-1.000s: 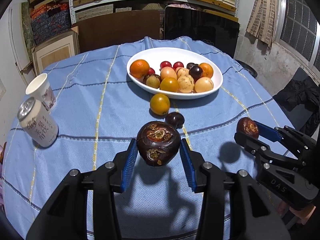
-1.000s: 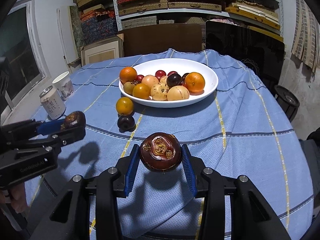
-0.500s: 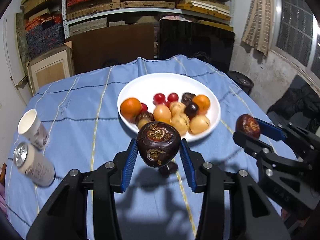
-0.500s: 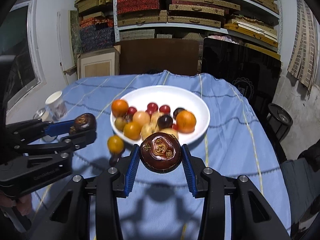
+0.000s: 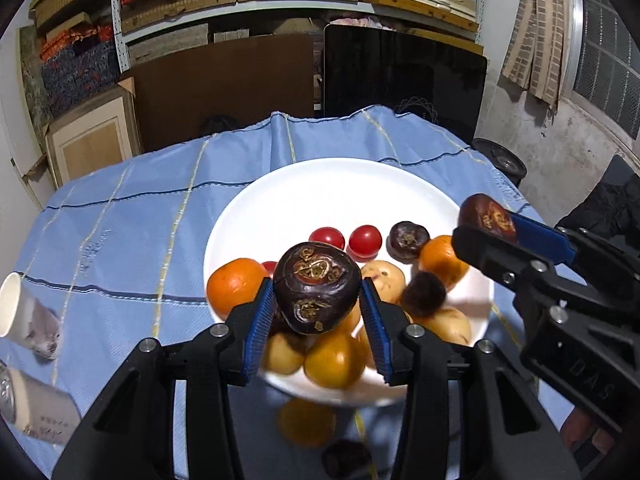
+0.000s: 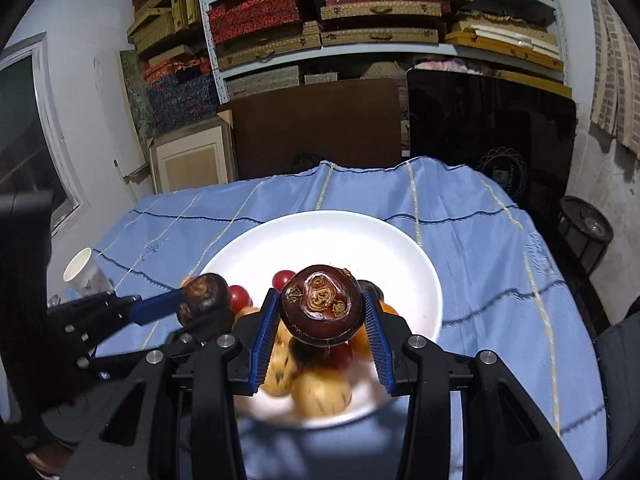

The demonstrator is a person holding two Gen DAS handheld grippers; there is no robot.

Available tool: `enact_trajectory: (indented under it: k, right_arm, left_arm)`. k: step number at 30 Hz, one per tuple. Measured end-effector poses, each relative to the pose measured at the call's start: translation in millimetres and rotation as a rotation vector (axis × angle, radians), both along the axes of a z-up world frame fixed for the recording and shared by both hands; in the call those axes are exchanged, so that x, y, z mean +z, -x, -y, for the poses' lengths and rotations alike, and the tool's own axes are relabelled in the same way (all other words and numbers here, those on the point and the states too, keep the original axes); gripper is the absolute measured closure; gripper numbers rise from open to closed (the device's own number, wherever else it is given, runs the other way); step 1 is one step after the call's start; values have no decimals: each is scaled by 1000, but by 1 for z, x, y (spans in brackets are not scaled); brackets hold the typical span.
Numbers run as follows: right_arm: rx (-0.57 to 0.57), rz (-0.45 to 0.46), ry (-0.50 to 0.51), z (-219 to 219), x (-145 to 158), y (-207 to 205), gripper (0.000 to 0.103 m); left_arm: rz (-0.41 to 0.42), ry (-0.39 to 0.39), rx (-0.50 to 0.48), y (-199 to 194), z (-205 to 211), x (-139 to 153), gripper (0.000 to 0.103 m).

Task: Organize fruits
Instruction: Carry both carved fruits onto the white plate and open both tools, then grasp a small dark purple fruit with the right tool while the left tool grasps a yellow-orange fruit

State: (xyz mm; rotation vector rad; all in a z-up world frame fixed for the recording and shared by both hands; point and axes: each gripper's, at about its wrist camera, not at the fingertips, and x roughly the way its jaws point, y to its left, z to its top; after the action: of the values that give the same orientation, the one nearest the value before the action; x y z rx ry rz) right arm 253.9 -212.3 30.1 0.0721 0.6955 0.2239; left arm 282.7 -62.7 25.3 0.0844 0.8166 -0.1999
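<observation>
- The left gripper (image 5: 316, 308) clamps a dark brown fruit (image 5: 316, 292) between its blue pads; the fruit is off the table, over the near half of the white bowl (image 5: 304, 188).
- The right gripper (image 6: 322, 320) grips a second dark fruit (image 6: 322, 306) in the same way, also above the bowl's near part.
- In the left view the right gripper (image 5: 486, 220) enters from the right, its fruit over the bowl's right rim; only one blue pad shows there.
- In the right view the left gripper (image 6: 204, 300) comes in from the left, with its fruit at the bowl's left edge.
- Beyond the left tongs lie two red cherry tomatoes (image 5: 346, 240), an orange (image 5: 236, 286) to the left, and a small dark fruit (image 5: 408, 240) to the right.
- Right under both tongs the pile of yellow and tan fruit is blurred and partly hidden by the held fruit and the jaws; how many there are I cannot tell.
- Below the left tongs, on the blue cloth (image 5: 132, 240), sit a blurred orange fruit (image 5: 306, 422) and a dark one (image 5: 346, 458), both half covered by the gripper frame.
- Far left of the left tongs, a paper cup (image 5: 24, 316) and a can (image 5: 32, 408) are smeared and cut off by the picture's edge.
- A bit of hand (image 5: 580, 436) shows under the right gripper's body.
</observation>
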Motion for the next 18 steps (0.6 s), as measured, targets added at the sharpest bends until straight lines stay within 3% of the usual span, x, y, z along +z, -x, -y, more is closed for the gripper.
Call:
enact_trajectory:
  k: [2,4,5,11,18]
  right_arm:
    - [6,9,-26,1,-2,-6,58]
    - [-1,10,-50,2,-3,-10,41]
    - [-7,15,-59,3,-3,-10,41]
    - [-13,23,-126,14,2,8,41]
    - [-23,26,-178,37,8,48,38]
  left_arm:
    - [-6,18,5,-6,1,-4,57]
    - [12,43,10,-7,0,-3,29]
    - [34,42,18,-5,1,-1,26]
    - [78,37,-20,12,3,14,25]
    - [59,109,-19,46,-20,24,21]
